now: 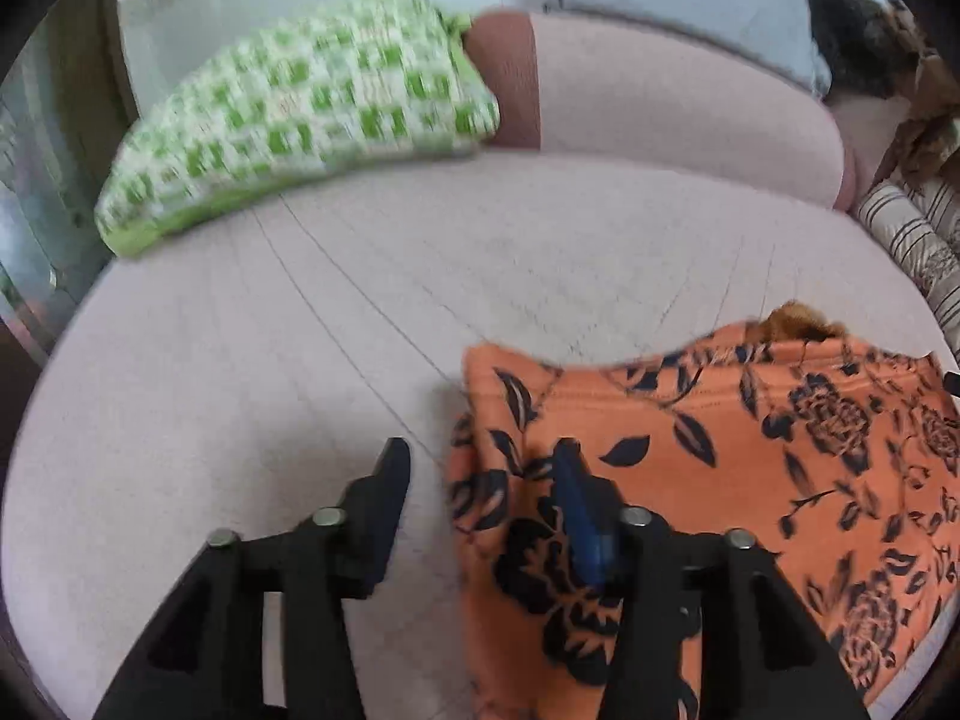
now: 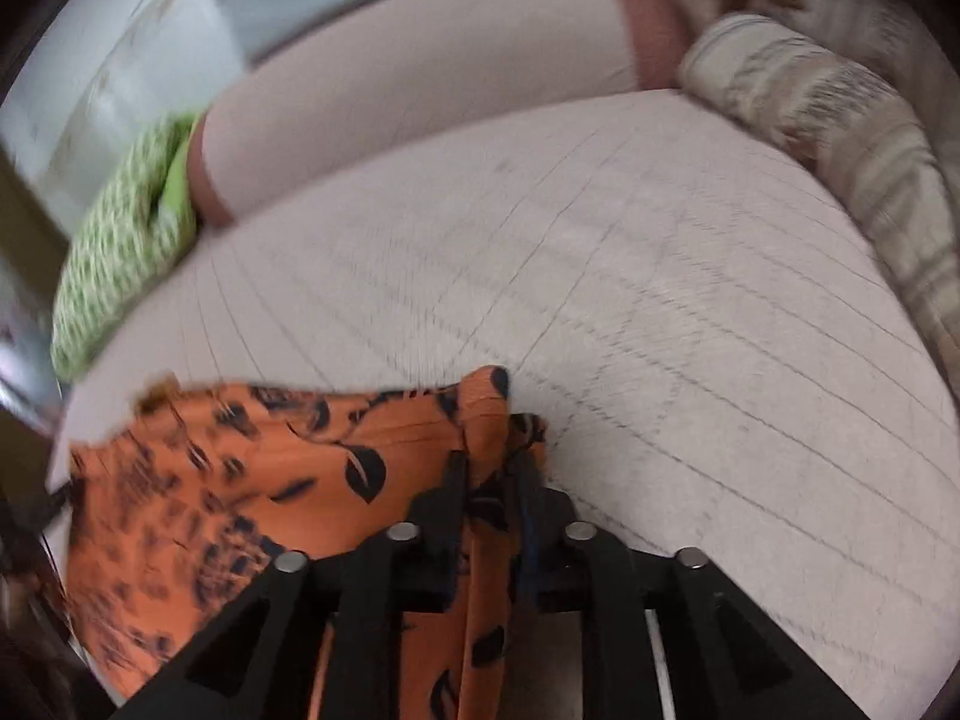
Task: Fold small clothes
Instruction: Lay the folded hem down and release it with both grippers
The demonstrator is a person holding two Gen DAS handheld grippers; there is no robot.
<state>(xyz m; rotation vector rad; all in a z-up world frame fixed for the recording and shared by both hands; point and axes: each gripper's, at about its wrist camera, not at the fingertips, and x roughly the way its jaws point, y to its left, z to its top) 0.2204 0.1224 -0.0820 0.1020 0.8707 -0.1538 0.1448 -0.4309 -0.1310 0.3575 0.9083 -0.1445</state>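
Orange floral garment [image 1: 750, 480] lies on pale quilted bed [image 1: 270, 372], lower edge cut off by frame. Left gripper [image 1: 480, 462] released, jaws wide, one finger over fabric edge. Right gripper [image 2: 489, 468] clenched on bunched corner of garment; right view motion-blurred. Green checked pillow [image 1: 300, 114] well apart.

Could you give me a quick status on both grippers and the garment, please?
Left gripper open, one finger over the orange garment. Right gripper shut on garment edge. Green pillow far back, nothing in the way.
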